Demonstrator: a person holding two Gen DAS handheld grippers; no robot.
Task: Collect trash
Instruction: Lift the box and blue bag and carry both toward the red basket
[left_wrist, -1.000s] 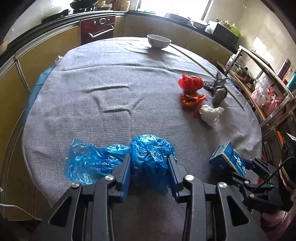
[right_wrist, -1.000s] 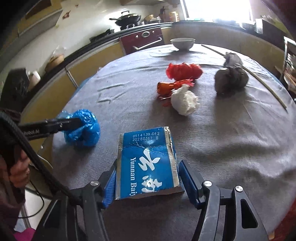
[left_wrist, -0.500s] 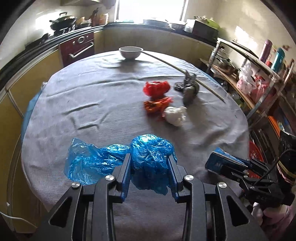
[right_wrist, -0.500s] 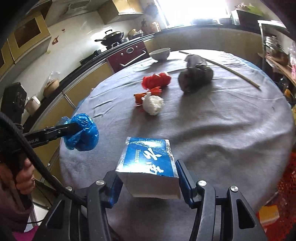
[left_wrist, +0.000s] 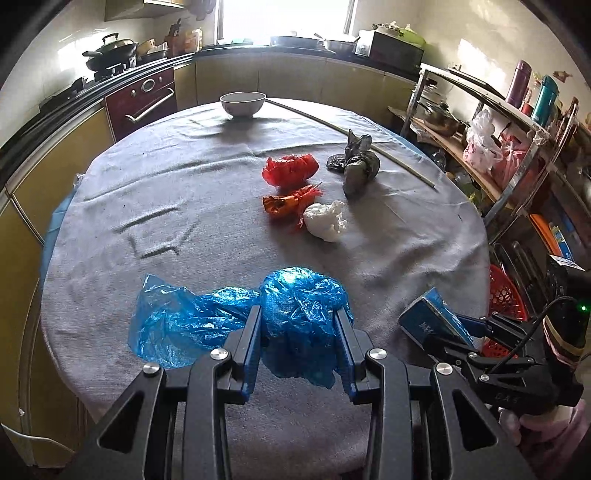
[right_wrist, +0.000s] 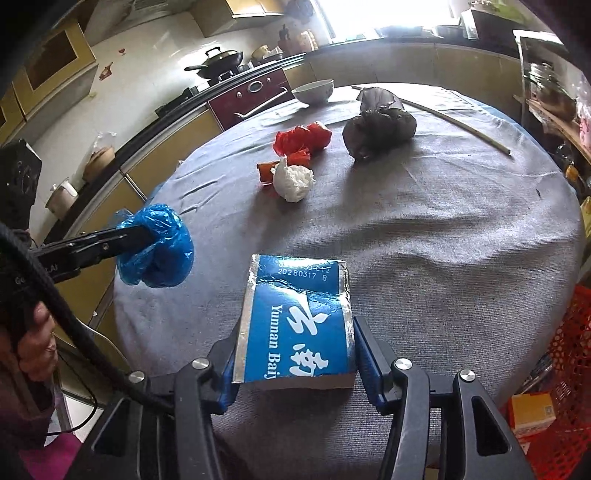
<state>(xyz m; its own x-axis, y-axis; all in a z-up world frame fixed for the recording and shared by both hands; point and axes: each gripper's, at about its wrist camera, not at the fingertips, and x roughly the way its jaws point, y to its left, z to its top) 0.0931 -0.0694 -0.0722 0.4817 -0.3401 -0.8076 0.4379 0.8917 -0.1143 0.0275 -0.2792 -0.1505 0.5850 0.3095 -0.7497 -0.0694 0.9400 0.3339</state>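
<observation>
My left gripper (left_wrist: 299, 325) is shut on a crumpled blue plastic bag (left_wrist: 295, 306) and holds it above the near edge of the round table (left_wrist: 184, 192); the bag also shows in the right wrist view (right_wrist: 155, 247). My right gripper (right_wrist: 293, 350) is shut on a blue carton (right_wrist: 295, 321), lifted above the table; it shows in the left wrist view (left_wrist: 428, 317) too. Further on the cloth lie a red bag (left_wrist: 290, 170), an orange wrapper (left_wrist: 288, 203), a white tissue wad (left_wrist: 325, 221) and a dark grey bag (left_wrist: 358, 166).
A white bowl (left_wrist: 242, 103) and a long thin stick (left_wrist: 351, 136) lie at the far side. A red basket (right_wrist: 569, 354) stands on the floor right of the table, beside a metal rack (left_wrist: 517, 147). Kitchen counters ring the room.
Both grippers have risen and pulled back with their loads. The blue carton has left the cloth and now hangs over the table's near edge.
</observation>
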